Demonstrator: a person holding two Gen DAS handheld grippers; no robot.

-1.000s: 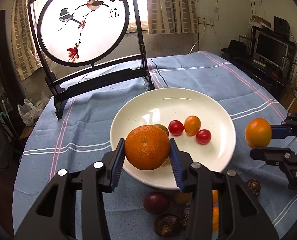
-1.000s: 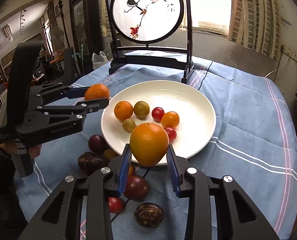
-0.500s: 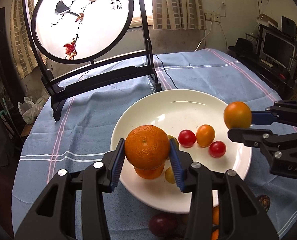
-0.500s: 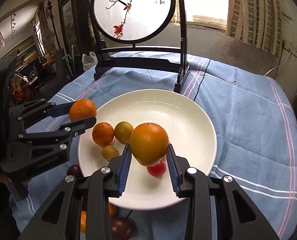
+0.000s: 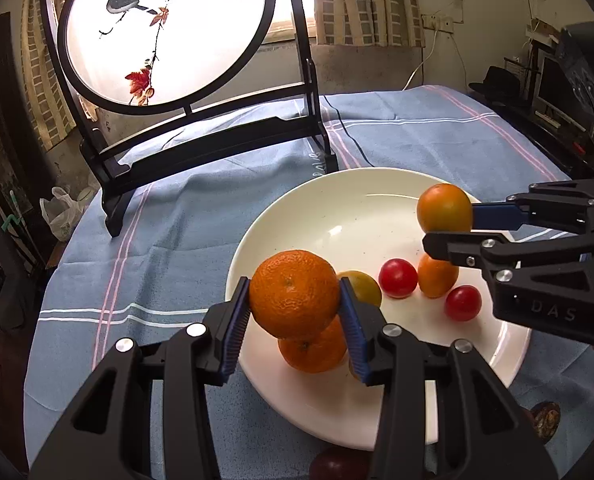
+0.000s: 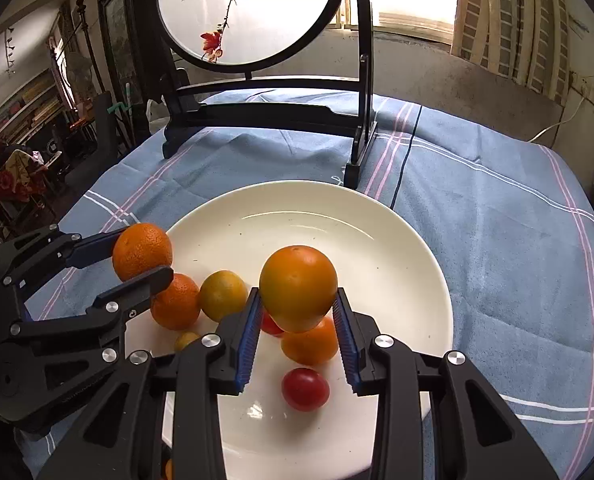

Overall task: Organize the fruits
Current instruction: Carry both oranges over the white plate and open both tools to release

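My left gripper (image 5: 295, 296) is shut on a rough-skinned mandarin (image 5: 295, 280), held just above the near left part of the white plate (image 5: 321, 200). My right gripper (image 6: 297, 300) is shut on a smooth orange (image 6: 297, 276) over the plate's (image 6: 377, 248) middle. In the left wrist view the right gripper (image 5: 449, 228) reaches in from the right with its orange (image 5: 444, 208). On the plate lie another mandarin (image 5: 313, 354), a yellowish fruit (image 5: 363, 286), a small orange fruit (image 5: 437, 276) and two cherry tomatoes (image 5: 397, 278).
A round painted screen on a black stand (image 5: 169, 32) rises at the back of the blue tablecloth (image 5: 157, 248), close behind the plate, with a dark cable beside its foot. Dark passion fruits (image 5: 545, 420) lie on the cloth by the plate's near rim.
Both grippers moved forward and slightly down with their fruit, from the plate's near edge to over the plate. The right gripper came in over the plate from its right side.
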